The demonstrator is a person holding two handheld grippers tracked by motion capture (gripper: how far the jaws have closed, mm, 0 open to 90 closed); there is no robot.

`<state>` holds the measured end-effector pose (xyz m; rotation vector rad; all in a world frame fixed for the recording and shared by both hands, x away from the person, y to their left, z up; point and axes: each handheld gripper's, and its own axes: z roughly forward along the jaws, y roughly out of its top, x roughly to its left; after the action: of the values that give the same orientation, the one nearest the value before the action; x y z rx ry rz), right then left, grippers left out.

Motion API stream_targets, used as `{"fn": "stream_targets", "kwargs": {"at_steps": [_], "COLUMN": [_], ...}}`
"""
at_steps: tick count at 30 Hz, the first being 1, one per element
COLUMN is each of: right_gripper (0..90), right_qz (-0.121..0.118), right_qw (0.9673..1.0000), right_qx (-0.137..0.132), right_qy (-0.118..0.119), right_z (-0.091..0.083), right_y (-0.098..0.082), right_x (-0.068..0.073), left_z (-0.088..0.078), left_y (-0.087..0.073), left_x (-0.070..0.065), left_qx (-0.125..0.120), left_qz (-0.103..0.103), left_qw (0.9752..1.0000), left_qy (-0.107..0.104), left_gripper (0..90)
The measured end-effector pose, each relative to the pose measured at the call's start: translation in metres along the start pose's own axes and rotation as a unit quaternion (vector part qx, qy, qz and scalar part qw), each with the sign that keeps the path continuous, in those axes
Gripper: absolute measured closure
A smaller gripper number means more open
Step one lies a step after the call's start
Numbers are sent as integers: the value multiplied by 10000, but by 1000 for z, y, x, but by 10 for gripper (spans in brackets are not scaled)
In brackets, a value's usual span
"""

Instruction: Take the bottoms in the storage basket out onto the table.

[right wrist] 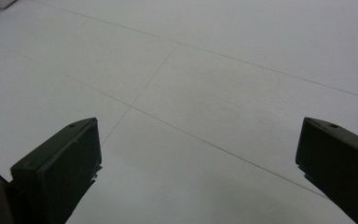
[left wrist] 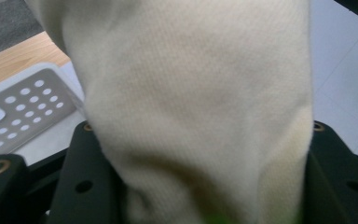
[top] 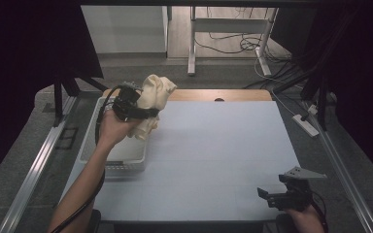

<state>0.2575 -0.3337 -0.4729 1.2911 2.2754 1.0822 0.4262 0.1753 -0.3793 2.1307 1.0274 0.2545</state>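
In the high view I am seeing the left gripper (top: 135,108) raised above the white perforated basket (top: 90,141), which is standing at the left edge of the white table (top: 213,160). It is clamping a cream cloth (top: 154,99), and the cloth is hanging bunched over the right rim of the basket, with its top folding above the gripper. The right gripper (top: 272,196) is resting low at the near right corner of the table, well apart from the cloth.

In the left gripper view I am looking very closely at the cream cloth (left wrist: 191,107). The woven fabric is sitting squeezed between the two black jaws, so the jaws are pressing on it from both sides. Behind it, the basket's rim (left wrist: 25,107) with its round holes is appearing at the left.

In the right gripper view the right gripper (right wrist: 198,158) is holding its jaws wide apart, with nothing between them, above the bare table surface (right wrist: 214,70) and its thin seam lines.
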Motion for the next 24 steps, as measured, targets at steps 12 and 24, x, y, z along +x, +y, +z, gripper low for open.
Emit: {"fn": "stream_targets", "kwargs": {"at_steps": [12, 24], "right_gripper": [4, 4], "right_qz": [2, 0], "right_qw": [10000, 10000], "right_qx": [4, 5], "right_qy": [9, 22], "right_z": [0, 0], "right_y": [0, 0], "right_x": [0, 0], "left_z": [14, 36], "left_y": [10, 19], "left_x": [-15, -32], "left_qx": [17, 137], "left_qz": [155, 313], "left_qw": [9998, 9991], "left_qy": [-151, -260], "left_gripper": [477, 476]}}
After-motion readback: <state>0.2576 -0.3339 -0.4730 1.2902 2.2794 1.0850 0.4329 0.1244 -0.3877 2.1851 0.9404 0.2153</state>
